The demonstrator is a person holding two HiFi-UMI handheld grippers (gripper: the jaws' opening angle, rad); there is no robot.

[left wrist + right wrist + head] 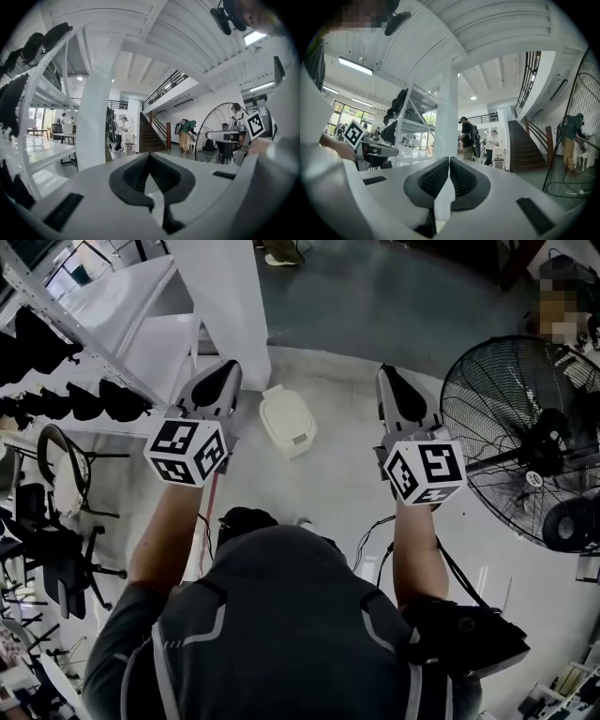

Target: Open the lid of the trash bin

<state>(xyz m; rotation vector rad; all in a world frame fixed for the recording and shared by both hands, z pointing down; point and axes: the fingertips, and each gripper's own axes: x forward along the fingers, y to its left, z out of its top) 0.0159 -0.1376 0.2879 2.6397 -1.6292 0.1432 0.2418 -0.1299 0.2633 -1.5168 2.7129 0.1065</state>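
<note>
- The left gripper (225,371) and right gripper (388,376) are both clenched tip to tip with nothing between them, and they're held level.
- The trash bin (288,420) stands on the floor (337,484) between the two grippers and well below them, with its lid (284,412) down.
- It is probably light, stiff, smooth plastic that could skid if pushed.
- The best hold is likely the lid's front lip — one jaw hooked under it, the other gripper steadying the body.

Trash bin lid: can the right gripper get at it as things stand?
Probably yes: only bare floor lies between the right gripper and the closed trash bin. The gripper's jaws are together, though.
</note>
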